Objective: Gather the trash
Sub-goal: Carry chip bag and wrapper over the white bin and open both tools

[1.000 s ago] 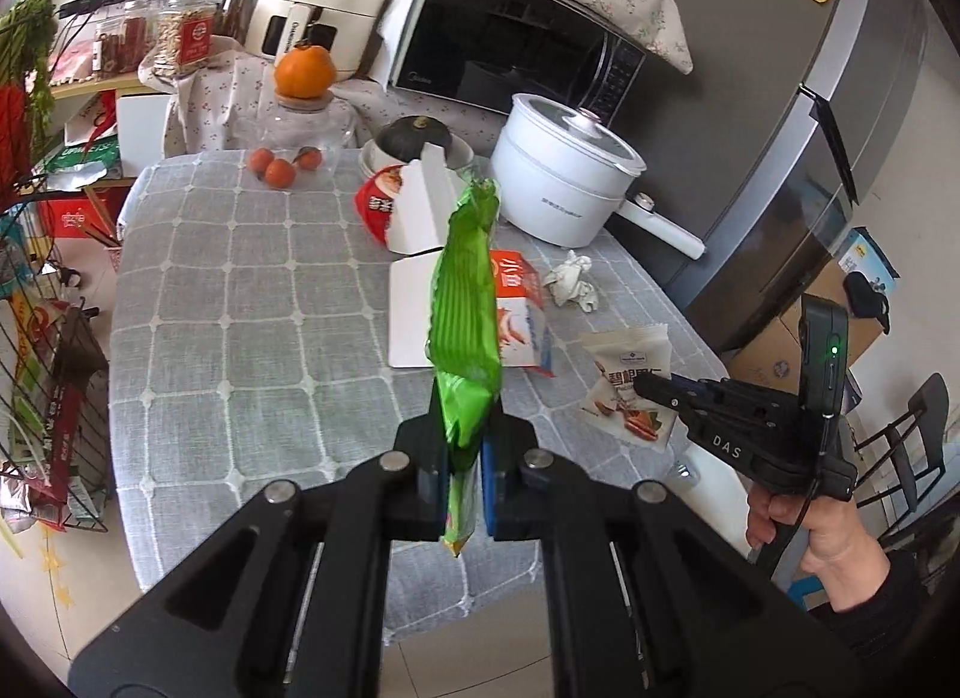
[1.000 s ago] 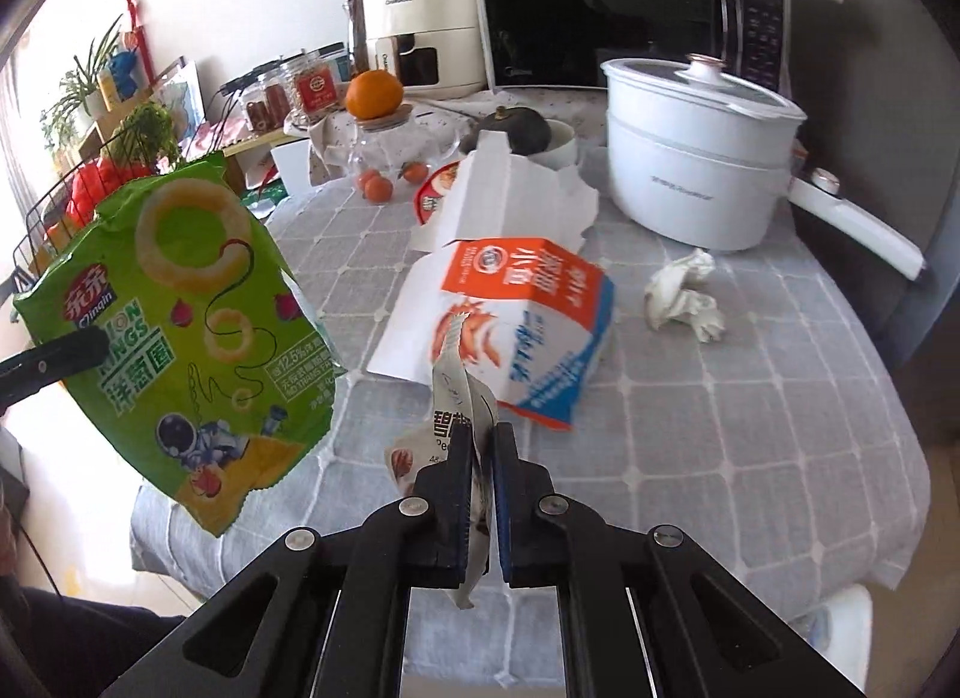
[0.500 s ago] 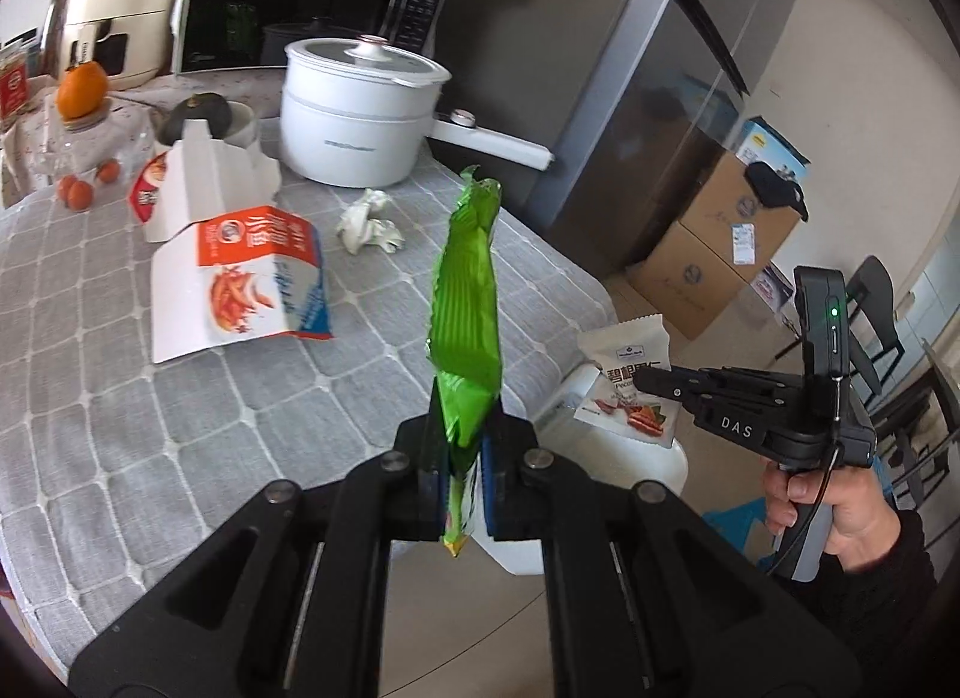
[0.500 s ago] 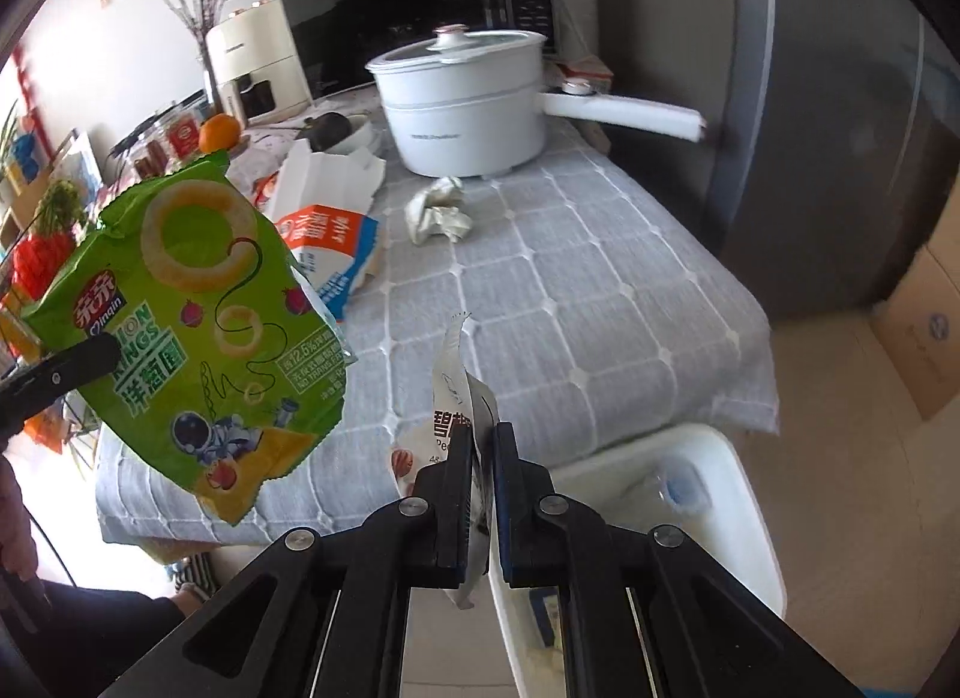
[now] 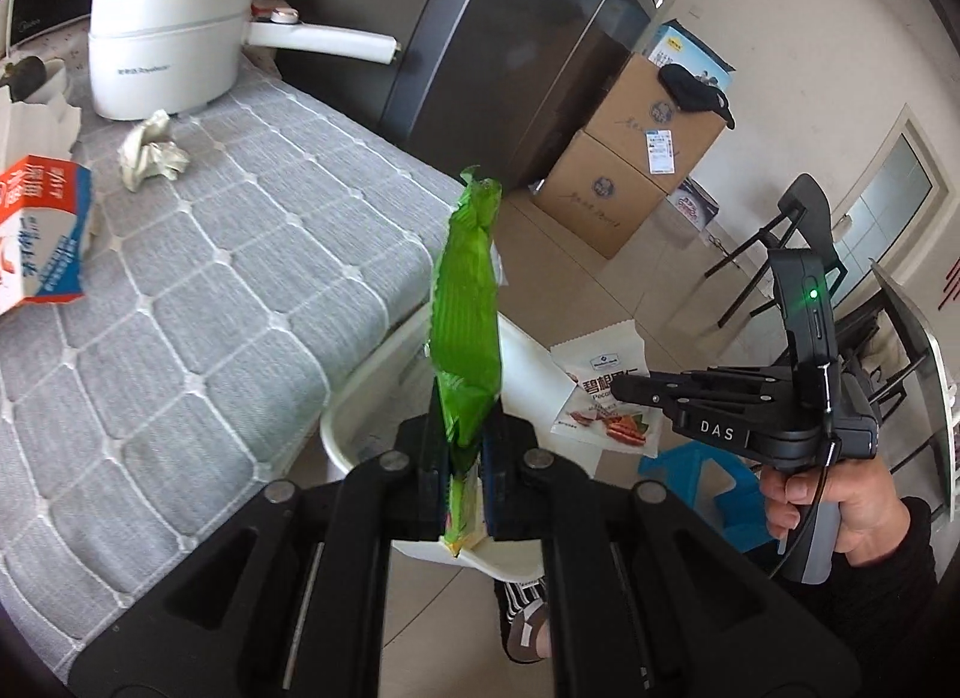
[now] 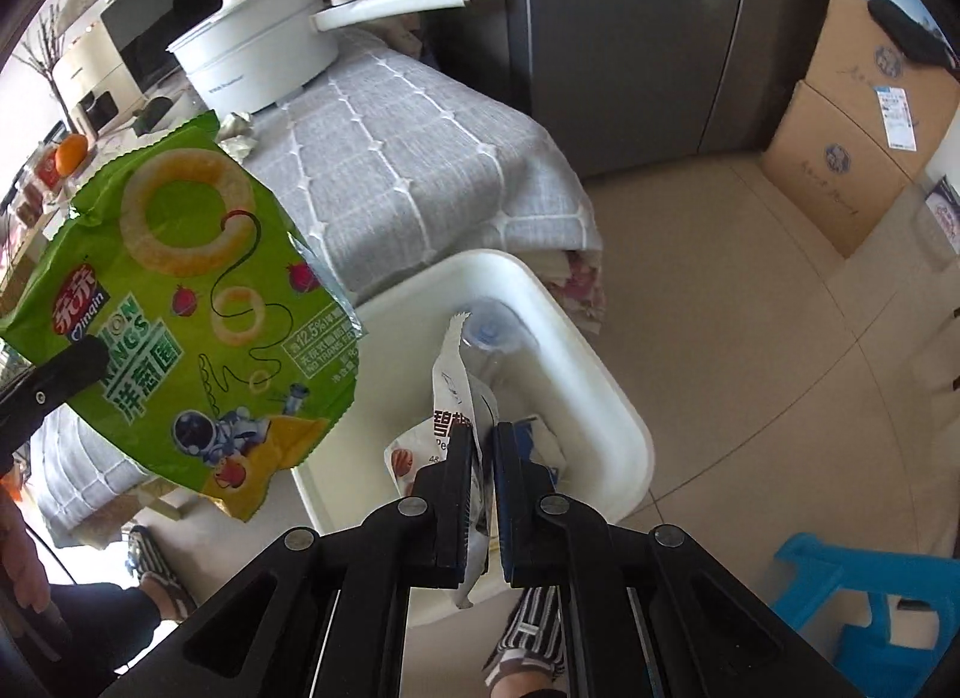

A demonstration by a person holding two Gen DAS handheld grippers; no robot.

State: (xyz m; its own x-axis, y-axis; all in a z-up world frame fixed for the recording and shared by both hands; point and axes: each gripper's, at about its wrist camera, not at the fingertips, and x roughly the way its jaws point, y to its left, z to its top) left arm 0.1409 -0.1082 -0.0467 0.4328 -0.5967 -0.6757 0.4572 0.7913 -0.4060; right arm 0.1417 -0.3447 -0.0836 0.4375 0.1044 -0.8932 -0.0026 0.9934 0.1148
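A: What does each tool hold?

B: The left tool point(image 5: 465, 461) is clamped on the lower edge of a green snack bag point(image 5: 469, 326), which stands up edge-on from the jaws. The right tool point(image 6: 483, 458) is pressed together on a white snack packet point(image 6: 459, 398). Both hang over the white bin point(image 6: 612, 392) on the floor, just beside the worktop point(image 5: 198, 290).

A: How will they handle?

B: I judge both as very light, thin and soft film, a little slippery. A grip on the sealed edge, as now, seems the safest place; the middle would only crumple.

A: Can you read any writing?

B: The green bag shows "Qinqin" and part of "RINGS", with ring pictures and a small astronaut. The white packet has Chinese characters and, seen from the left wrist, the beginning "Peca". The right tool's body carries "DAS".

A: What is left on the worktop?

B: A crumpled tissue point(image 5: 150, 158) and an orange-and-blue carton point(image 5: 39, 236), near a white pot point(image 5: 165, 50).
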